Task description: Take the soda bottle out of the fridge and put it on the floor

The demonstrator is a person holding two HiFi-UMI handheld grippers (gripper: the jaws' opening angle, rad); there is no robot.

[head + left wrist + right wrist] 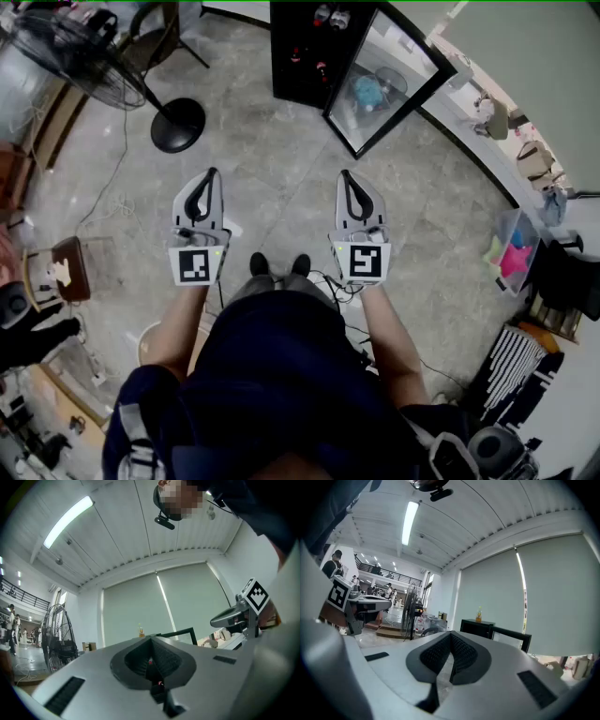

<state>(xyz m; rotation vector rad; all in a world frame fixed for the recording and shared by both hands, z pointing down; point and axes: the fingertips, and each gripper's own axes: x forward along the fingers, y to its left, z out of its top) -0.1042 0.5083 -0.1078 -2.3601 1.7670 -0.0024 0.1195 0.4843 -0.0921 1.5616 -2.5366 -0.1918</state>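
- The soda bottle cannot be singled out: bottles [330, 16] show only as small red-and-white specks on the shelves of the black fridge [281, 56], well ahead of both sets of fingertips.
- The left gripper [214, 172] and right gripper [344, 173] have their jaws closed together, with nothing between them.
- Only the gripper views show an orange drink bottle [478, 614] upright on the fridge top, beyond the fingertips.
- Only the head view shows the shelves.

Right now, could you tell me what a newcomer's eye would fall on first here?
The left gripper and right gripper, both shut and empty, are held out side by side over the floor. Ahead stands a black fridge with its glass door swung open; a standing fan is at the head view's upper left.
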